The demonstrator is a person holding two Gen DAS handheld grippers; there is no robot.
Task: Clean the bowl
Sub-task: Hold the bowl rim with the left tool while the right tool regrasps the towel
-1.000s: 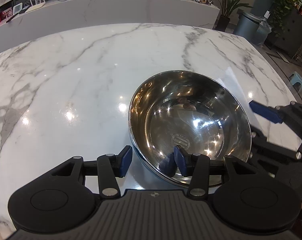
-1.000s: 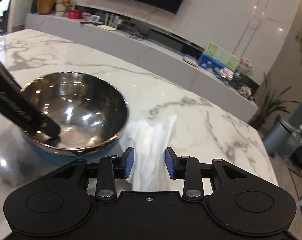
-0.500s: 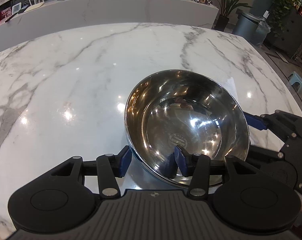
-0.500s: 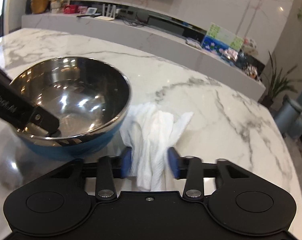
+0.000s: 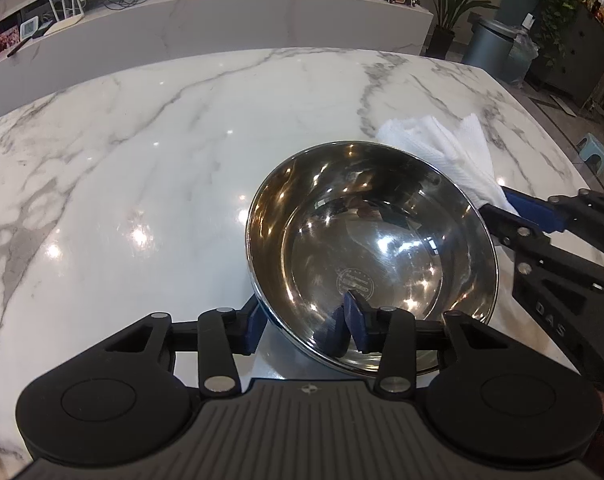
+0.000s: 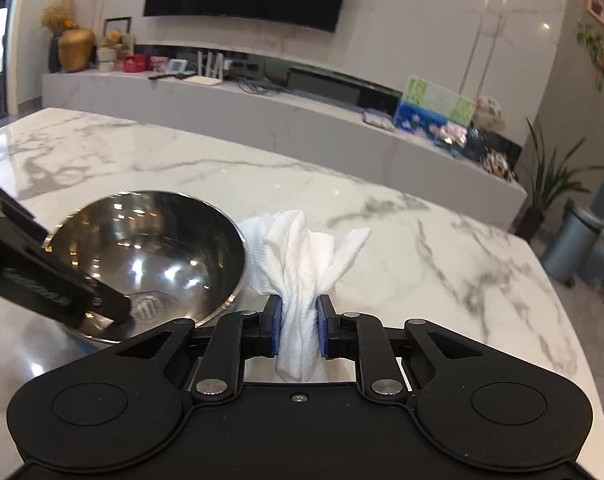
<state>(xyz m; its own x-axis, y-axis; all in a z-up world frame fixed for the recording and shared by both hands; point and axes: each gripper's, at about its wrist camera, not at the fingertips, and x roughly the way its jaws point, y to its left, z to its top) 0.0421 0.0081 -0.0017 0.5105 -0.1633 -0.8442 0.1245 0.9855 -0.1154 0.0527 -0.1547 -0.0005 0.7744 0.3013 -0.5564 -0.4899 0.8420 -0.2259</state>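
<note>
On the white marble table (image 5: 142,152) sits a shiny round steel bowl (image 5: 370,248) with a blue outside. The left gripper (image 5: 302,320) has its two blue-padded fingers on either side of the bowl's near rim: one pad sits outside the wall, the other inside, and both press on it after closing a bit more. The right gripper (image 6: 298,326) is just beside the bowl. Its jaws have just been closing, and now they squeeze a crumpled white paper towel (image 6: 302,264) tight between the pads. The towel sticks up past the fingers, close to the bowl's edge.
</note>
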